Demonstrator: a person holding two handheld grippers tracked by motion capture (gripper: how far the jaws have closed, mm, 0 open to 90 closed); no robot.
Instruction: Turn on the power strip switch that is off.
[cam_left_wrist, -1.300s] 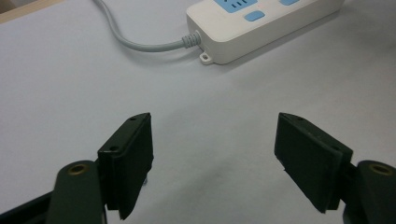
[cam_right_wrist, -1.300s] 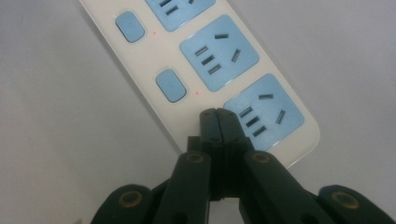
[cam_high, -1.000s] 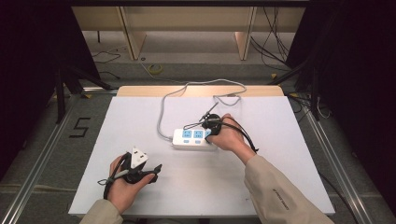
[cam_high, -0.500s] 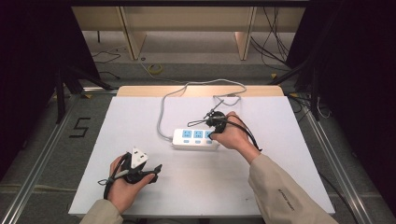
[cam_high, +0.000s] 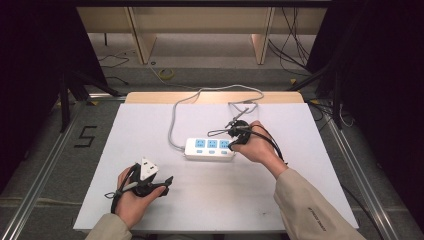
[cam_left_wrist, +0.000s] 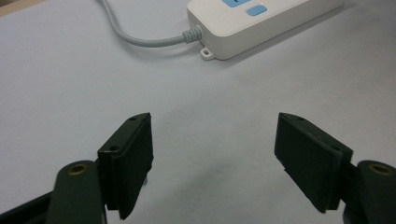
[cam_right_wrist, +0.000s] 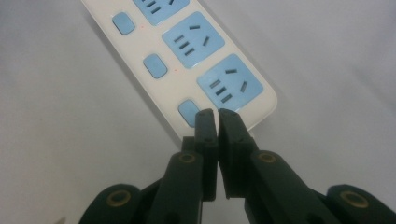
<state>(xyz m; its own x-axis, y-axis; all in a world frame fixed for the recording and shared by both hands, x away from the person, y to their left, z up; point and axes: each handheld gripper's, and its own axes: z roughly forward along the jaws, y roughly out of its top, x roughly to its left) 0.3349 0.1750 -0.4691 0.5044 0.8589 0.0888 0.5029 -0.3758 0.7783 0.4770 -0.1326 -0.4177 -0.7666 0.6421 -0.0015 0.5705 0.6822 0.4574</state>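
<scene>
A white power strip (cam_high: 210, 148) with three blue sockets lies mid-table, its grey cable (cam_high: 172, 125) looping to the far edge. My right gripper (cam_high: 232, 144) hovers over the strip's right end. In the right gripper view its jaws (cam_right_wrist: 217, 115) stand almost together with a thin slit and nothing between them; they have just been opening a crack. Their tips sit just above the blue switch (cam_right_wrist: 188, 110) beside the end socket (cam_right_wrist: 229, 85). My left gripper (cam_high: 165, 186) rests at the front left, open and empty (cam_left_wrist: 215, 140), facing the strip's cable end (cam_left_wrist: 261, 18).
The white table top (cam_high: 300, 190) ends at a wooden strip at the far side. A thin metal clip-like piece (cam_high: 216, 133) and more cable (cam_high: 245, 105) lie behind the strip. Metal rails (cam_high: 45, 165) run along the floor on both sides.
My right hand has drifted a little to the right along the strip and lifted slightly. The left hand has kept still.
</scene>
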